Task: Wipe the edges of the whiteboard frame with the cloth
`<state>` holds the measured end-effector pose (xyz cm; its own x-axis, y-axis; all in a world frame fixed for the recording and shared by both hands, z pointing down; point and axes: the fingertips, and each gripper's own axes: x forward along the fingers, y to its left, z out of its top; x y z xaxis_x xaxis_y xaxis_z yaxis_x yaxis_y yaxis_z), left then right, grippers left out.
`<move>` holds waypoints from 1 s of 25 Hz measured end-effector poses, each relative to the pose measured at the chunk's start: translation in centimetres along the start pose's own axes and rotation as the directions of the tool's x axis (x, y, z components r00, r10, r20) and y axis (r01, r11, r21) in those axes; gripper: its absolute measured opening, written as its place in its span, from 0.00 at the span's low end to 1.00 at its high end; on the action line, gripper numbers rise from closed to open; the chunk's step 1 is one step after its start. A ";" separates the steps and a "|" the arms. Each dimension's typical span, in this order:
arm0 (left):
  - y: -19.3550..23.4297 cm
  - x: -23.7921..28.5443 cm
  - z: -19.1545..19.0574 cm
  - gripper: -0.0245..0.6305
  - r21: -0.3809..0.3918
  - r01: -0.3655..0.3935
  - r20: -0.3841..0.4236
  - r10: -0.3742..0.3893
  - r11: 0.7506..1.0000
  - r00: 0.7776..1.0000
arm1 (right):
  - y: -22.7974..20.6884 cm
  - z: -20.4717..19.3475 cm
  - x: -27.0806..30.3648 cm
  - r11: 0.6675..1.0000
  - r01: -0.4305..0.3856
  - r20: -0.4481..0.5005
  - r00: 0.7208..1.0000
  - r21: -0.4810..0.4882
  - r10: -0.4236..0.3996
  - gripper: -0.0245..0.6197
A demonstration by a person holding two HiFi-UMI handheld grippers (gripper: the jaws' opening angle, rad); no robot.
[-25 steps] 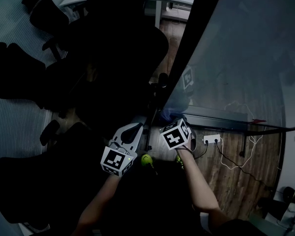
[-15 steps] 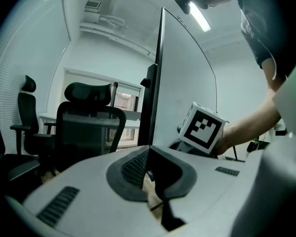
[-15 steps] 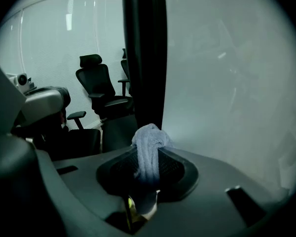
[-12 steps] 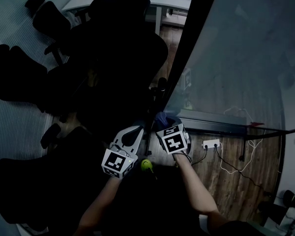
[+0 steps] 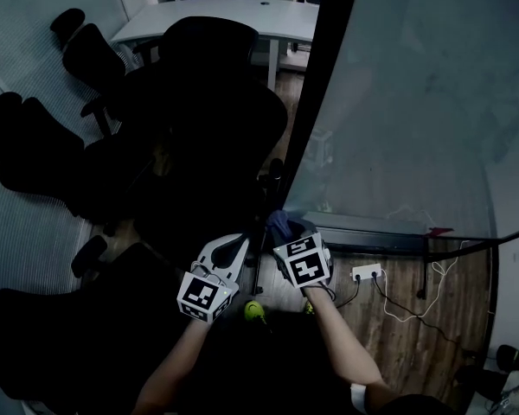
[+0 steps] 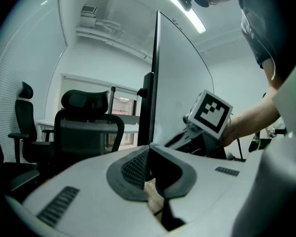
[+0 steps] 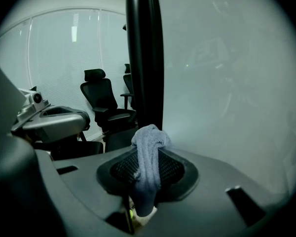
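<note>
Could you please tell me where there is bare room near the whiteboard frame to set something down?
Bare wooden floor lies right of the power strip, below the whiteboard. The desk top looks free. Left of the frame, office chairs crowd in.

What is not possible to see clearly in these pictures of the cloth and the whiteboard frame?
1. Whether the cloth touches the whiteboard frame: right gripper view, the bunched cloth covers the spot; head view, too dark.
2. The frame's top end: head view, cut off by the picture's upper edge.
3. Dust on the frame: all views, too dark and small.
4. Outlines of the office chairs: head view, lost in shadow.
</note>
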<state>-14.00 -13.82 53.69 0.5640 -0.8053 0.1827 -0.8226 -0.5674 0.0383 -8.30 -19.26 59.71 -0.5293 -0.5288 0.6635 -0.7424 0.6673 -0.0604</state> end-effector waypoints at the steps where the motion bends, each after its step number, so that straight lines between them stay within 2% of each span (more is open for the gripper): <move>1: 0.0 0.1 0.2 0.05 0.004 0.003 0.005 -0.003 1.000 1.000 | 0.1 0.4 -0.3 1.000 0.000 0.010 1.000 -0.004 0.000 0.18; 12: 0.3 1.6 4.2 0.05 0.079 0.019 0.073 -0.025 0.997 0.997 | 0.2 5.0 -3.9 1.000 -0.024 0.101 0.995 -0.015 0.025 0.18; 25: 0.3 2.0 7.6 0.05 0.117 0.012 0.102 -0.025 0.993 0.994 | 0.3 9.2 -7.6 0.998 -0.028 0.187 0.982 -0.052 0.037 0.18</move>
<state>-12.56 -16.95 46.58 0.5885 -0.8046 0.0801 -0.8013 -0.5935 -0.0747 -8.28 -19.87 47.78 -0.6241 -0.5925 0.5094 -0.7050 0.7080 -0.0403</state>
